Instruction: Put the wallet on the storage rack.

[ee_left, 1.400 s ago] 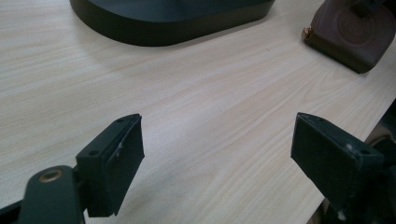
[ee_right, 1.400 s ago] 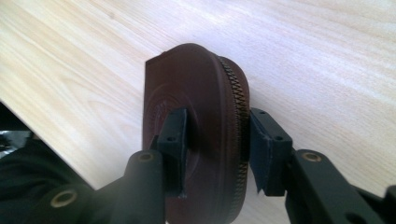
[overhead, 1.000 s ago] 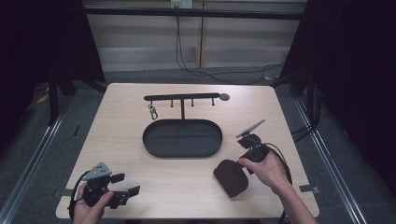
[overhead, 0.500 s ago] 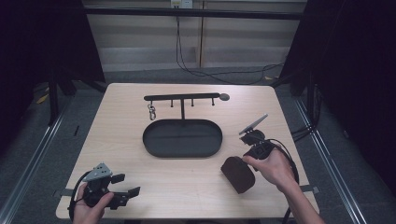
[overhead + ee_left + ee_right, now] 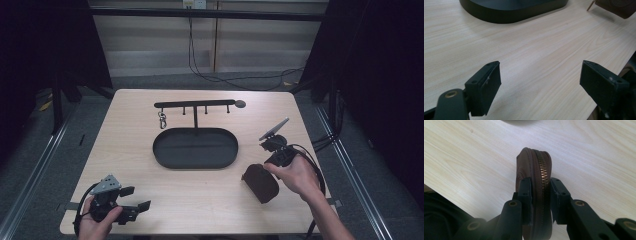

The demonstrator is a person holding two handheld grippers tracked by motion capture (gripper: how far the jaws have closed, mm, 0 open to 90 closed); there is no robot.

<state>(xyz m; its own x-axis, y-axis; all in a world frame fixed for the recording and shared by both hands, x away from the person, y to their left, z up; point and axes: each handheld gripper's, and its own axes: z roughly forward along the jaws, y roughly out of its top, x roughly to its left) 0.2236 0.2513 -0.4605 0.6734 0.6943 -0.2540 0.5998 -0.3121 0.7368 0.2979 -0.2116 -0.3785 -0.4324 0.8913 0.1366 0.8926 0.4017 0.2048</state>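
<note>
Pouch (image 5: 534, 182) of brown leather, with a brass zipper running over its rounded edge, sits clamped between the jaws of the right gripper (image 5: 541, 192); the pads press on its two flat faces, so the zipper edge stays free and turned toward the camera. In the high view the pouch (image 5: 260, 183) hangs at the right front part of the tabletop (image 5: 200, 200), near the dark oval tray (image 5: 195, 148) but apart from it. It seems lifted or just resting on its lower edge; I cannot tell which. Behind the tray stands a black hook rack (image 5: 195, 105) with a small metal clasp (image 5: 162, 120) hanging on it, probably the place for hanging small things. The left gripper (image 5: 131, 199) waits at the front left corner, its jaws wide open with nothing between them, low over bare wood.
</note>
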